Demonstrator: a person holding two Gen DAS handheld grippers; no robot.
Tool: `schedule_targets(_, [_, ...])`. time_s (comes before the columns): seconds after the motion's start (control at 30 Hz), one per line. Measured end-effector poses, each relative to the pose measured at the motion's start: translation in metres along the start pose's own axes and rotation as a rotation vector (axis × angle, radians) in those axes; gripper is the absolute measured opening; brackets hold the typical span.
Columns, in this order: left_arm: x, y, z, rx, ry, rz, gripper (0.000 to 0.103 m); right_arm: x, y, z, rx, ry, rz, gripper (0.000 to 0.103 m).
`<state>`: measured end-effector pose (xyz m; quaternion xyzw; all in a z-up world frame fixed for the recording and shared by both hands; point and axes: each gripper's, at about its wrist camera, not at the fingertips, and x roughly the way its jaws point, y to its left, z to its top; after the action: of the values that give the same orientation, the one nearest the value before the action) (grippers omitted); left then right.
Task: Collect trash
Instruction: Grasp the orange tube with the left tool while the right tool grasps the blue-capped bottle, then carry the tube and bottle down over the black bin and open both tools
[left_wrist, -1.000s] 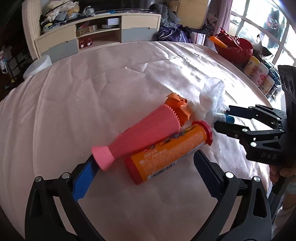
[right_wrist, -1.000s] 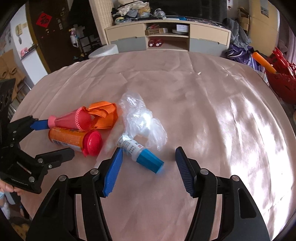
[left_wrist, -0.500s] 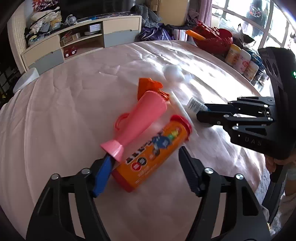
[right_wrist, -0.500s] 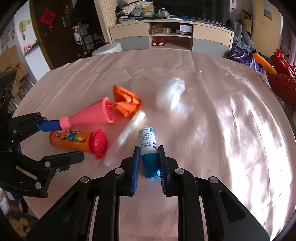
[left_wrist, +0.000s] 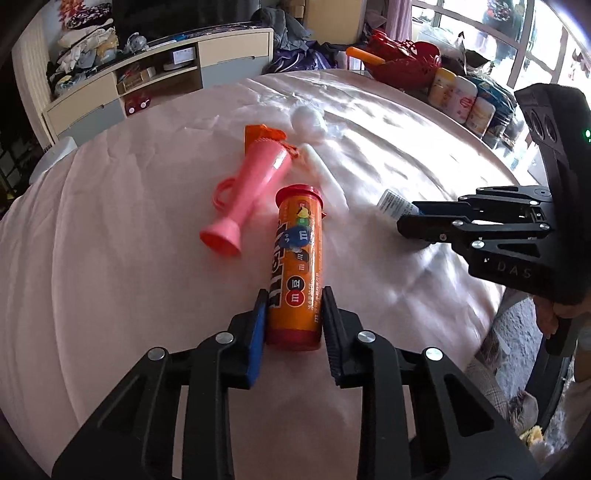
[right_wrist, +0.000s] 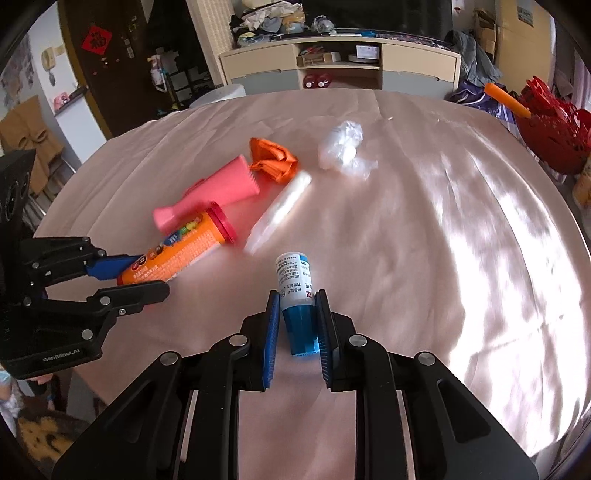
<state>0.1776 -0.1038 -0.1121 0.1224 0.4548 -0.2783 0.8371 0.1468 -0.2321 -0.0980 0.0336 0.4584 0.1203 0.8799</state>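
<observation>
Trash: five pieces lie on the pink-covered surface (right_wrist: 424, 229), none yet collected.
Orange candy tube (left_wrist: 295, 266): lies with its long axis in line with the left hand-held gripper (left_wrist: 292, 325), red lid end pointing away, base between the pads.
Left hand-held gripper state: jaws closing, narrow, the pads at or just off the tube's sides near its base; I cannot tell if they press yet.
Small bottle (right_wrist: 295, 284): white label, blue cap, long axis also in line with the right hand-held gripper (right_wrist: 297, 328), cap end nearest.
Right hand-held gripper state: narrow, clamped on the blue cap.
Pink horn-shaped tube (left_wrist: 249, 192): just left of the candy tube in the left wrist view, flared end toward the camera.
Orange wrapper (right_wrist: 273, 160): touching the pink tube's far end.
Clear plastic sleeve (right_wrist: 280, 208) and crumpled clear bag (right_wrist: 343, 149): farther out, between the two hands' reach.
Key relation: each held piece extends straight ahead of its own pads, so a lift should likely carry it lengthwise, with the far end free to droop.
</observation>
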Motion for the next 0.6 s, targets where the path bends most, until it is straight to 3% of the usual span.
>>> schedule_targets(0.37, [-0.059,-0.023,-0.046,-0.037,-0.024,0.057,0.026,-0.051,0.025,-0.036,0.001,-0.079,0.035,0.02])
schedule_targets(0.6, [-0.109,-0.046,-0.091,-0.117,-0.053,0.063,0.026,-0.082,0.046,-0.068,-0.03,-0.112,0.039,0.021])
